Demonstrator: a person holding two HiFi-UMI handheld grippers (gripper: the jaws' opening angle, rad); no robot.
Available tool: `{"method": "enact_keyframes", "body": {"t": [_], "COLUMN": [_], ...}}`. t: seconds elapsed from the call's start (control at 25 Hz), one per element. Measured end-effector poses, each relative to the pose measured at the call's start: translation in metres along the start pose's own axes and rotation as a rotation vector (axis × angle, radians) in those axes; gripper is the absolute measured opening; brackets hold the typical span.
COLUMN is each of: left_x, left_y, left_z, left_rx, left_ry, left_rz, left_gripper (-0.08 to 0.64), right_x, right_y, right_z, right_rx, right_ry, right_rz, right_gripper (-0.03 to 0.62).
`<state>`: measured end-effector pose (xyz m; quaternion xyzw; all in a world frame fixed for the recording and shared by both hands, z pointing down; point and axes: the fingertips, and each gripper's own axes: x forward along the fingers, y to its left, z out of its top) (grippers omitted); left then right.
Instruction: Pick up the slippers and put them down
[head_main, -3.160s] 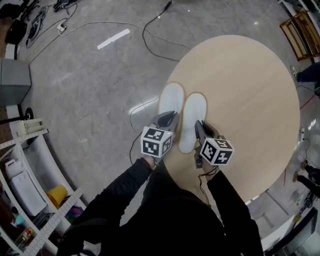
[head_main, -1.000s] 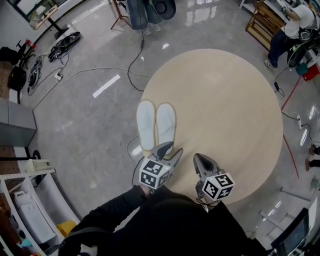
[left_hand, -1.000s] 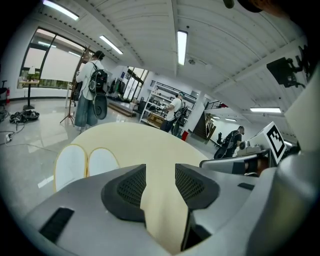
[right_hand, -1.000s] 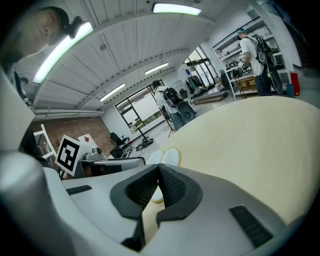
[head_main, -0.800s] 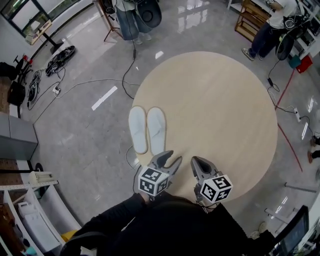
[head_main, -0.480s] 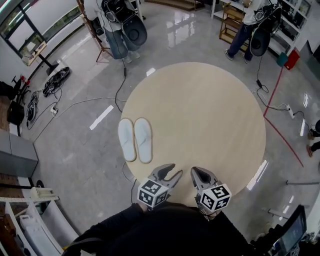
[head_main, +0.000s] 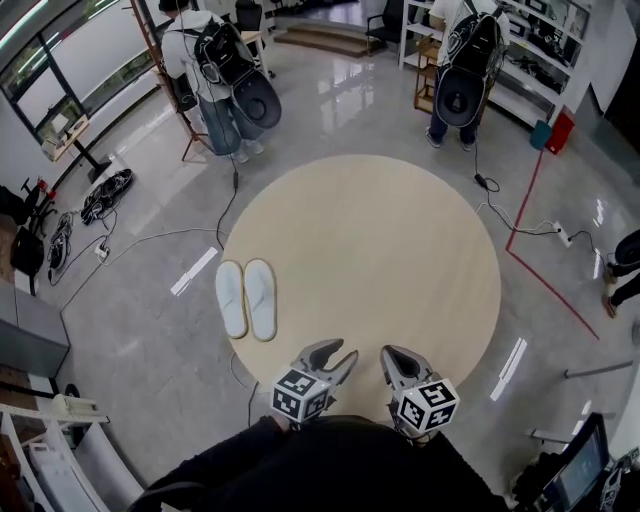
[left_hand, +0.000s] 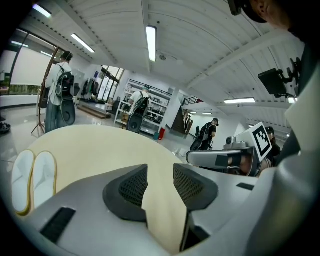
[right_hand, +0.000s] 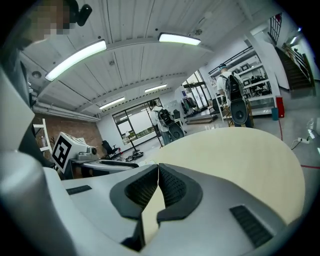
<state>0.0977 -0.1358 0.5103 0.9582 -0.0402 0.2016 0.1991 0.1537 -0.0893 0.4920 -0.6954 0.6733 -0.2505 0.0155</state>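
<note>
1. Both grippers have come away from the slippers (head_main: 246, 300) since the earlier frames. Their tips then stood at the heels; now they hang close to your body at the table's (head_main: 400, 250) near edge, well apart from the pair.
2. The slippers lie flat and side by side at the table's left edge, toes pointing away from you. In the left gripper view they sit low at the far left (left_hand: 32, 180).
3. Your left gripper (head_main: 333, 352) has its jaws moderately apart and empty. In its own view (left_hand: 160, 175) only the bare tabletop (left_hand: 100, 145) shows through the gap.
4. Your right gripper (head_main: 392, 355) has its jaws together at the tips, holding nothing, as its own view (right_hand: 158, 172) shows.
5. The two grippers hang side by side, both aimed across the table, and each shows at the edge of the other's view.
6. Beyond the table, two people (head_main: 225, 75) with backpacks stand on the glossy floor. A cable (head_main: 150, 242) trails on the floor at left, and a red line (head_main: 535, 270) runs along it at right.
</note>
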Motion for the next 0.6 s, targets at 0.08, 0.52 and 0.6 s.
{"method": "enact_keyframes", "body": {"t": [0.08, 0.52, 0.6], "left_x": [0.004, 0.025, 0.028], "left_y": [-0.011, -0.053, -0.06], "left_z": [0.002, -0.005, -0.008], "left_rx": [0.002, 0.001, -0.006], "left_ry": [-0.005, -0.012, -0.009], "left_rz": [0.004, 0.023, 0.021], "left_gripper": [0.175, 0.175, 0.175], "right_x": [-0.012, -0.053, -0.059], "right_y": [-0.007, -0.034, -0.038], "right_z": [0.005, 0.008, 0.005], "right_rx": [-0.008, -0.037, -0.036], "right_ry": [-0.009, -0.025, -0.024], "right_rz": [-0.008, -0.004, -0.004], "right_gripper": [0.015, 0.015, 0.015]}}
